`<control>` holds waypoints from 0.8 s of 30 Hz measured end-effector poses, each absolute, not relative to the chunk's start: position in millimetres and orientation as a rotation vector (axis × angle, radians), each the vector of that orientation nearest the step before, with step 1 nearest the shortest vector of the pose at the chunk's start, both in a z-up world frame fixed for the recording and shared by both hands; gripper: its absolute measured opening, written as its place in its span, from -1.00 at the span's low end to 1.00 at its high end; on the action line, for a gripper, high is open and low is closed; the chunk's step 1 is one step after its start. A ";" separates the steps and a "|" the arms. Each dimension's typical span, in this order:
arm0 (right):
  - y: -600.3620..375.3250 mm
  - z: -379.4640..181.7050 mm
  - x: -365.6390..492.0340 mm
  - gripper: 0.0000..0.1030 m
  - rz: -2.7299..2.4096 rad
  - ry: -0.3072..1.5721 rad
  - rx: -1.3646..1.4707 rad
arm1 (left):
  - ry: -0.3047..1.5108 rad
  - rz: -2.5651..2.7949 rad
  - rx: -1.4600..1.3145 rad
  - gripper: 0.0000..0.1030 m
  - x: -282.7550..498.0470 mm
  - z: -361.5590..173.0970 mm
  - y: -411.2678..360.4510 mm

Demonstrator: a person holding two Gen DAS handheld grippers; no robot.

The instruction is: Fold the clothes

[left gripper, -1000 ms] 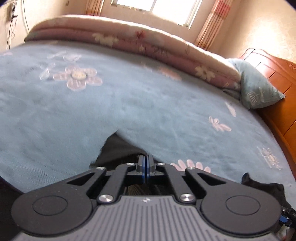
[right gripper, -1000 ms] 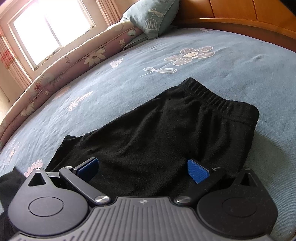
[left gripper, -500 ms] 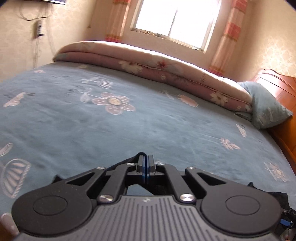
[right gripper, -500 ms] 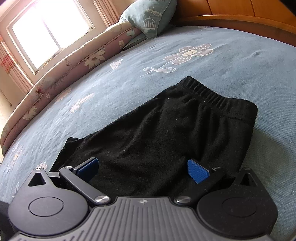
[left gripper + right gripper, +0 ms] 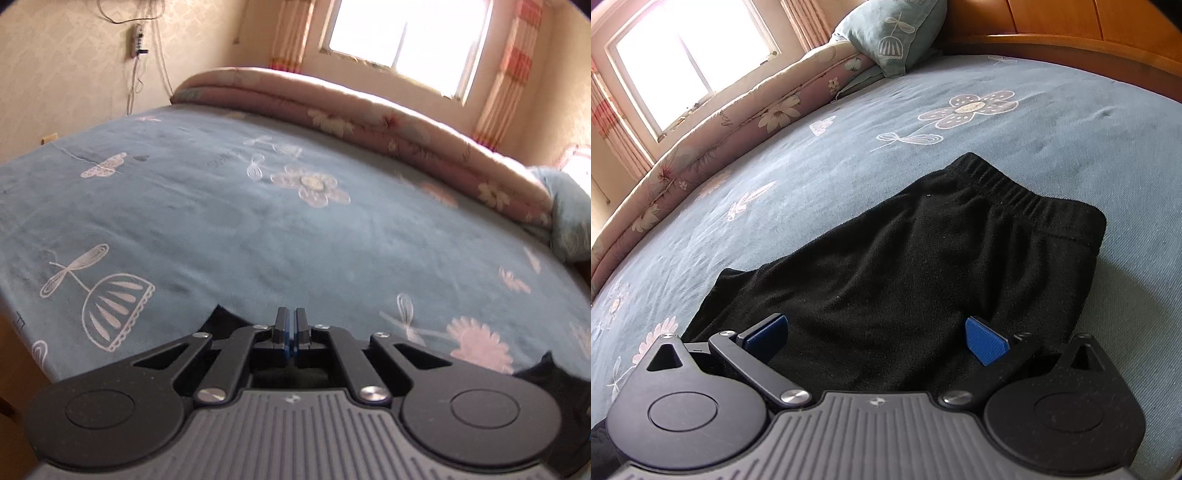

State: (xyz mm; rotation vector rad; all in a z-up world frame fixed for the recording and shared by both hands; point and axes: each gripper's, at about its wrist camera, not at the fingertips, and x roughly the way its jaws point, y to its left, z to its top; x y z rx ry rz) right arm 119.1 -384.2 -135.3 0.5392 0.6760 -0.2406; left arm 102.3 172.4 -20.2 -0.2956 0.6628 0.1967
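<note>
Left wrist view: the left claw [image 5: 290, 325] has its two fingers pressed together, with a corner of black cloth [image 5: 221, 318] poking out just behind and to the left of them; whether the cloth is pinched between the pads is hidden by the fingers.
Right wrist view: the right claw [image 5: 875, 332] is spread wide, its blue pads [image 5: 985, 339] set over the near part of the black trousers [image 5: 905, 266], with nothing pinched.
Trousers: lying flat on the blue bedspread [image 5: 1052, 122], the ribbed elastic waistband [image 5: 1015, 188] at the far end towards the headboard, the rest running towards the camera and out to the lower left.
Second dark patch: a bit of black fabric [image 5: 546, 373] shows at the lower right edge of the left view, lying on the bed beside the claw's body.
Bedspread: blue with pale flower and dragonfly prints, filling most of both views.
Folded quilt: a pink floral quilt [image 5: 369, 118] runs along the far side of the bed below the window [image 5: 406, 37].
Pillow: a blue pillow [image 5: 890, 33] leans against the wooden headboard [image 5: 1071, 22].
Wall: a cable and a small box [image 5: 137, 40] hang on the wall in the upper left of the left view.
</note>
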 end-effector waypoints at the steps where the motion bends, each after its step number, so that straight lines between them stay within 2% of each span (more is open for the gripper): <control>1: -383.6 -135.2 119.2 1.00 -0.242 0.677 0.536 | 0.668 0.185 -0.290 -1.00 105.2 -22.1 168.9; 8: -378.4 -135.1 121.6 1.00 -0.252 0.689 0.488 | 0.743 -0.086 -0.145 -0.96 142.9 -29.5 104.8; 11: -377.7 -134.7 121.7 1.00 -0.256 0.692 0.479 | 0.796 -0.278 -0.022 -0.86 162.0 -37.2 58.5; 12: -377.6 -134.6 121.7 1.00 -0.256 0.692 0.479 | 0.814 -0.346 0.022 -0.70 168.2 -40.5 42.4; 15: -376.4 -134.3 121.6 1.00 -0.257 0.695 0.472 | 0.859 -0.514 0.217 -0.45 178.1 -57.6 -3.2; 22: -375.3 -133.8 122.2 1.00 -0.256 0.700 0.465 | 0.966 -0.641 0.463 -0.42 191.2 -92.4 -37.0; 24: -375.1 -133.7 122.9 1.00 -0.257 0.702 0.463 | 0.975 -0.662 0.501 -0.31 194.8 -95.0 -37.3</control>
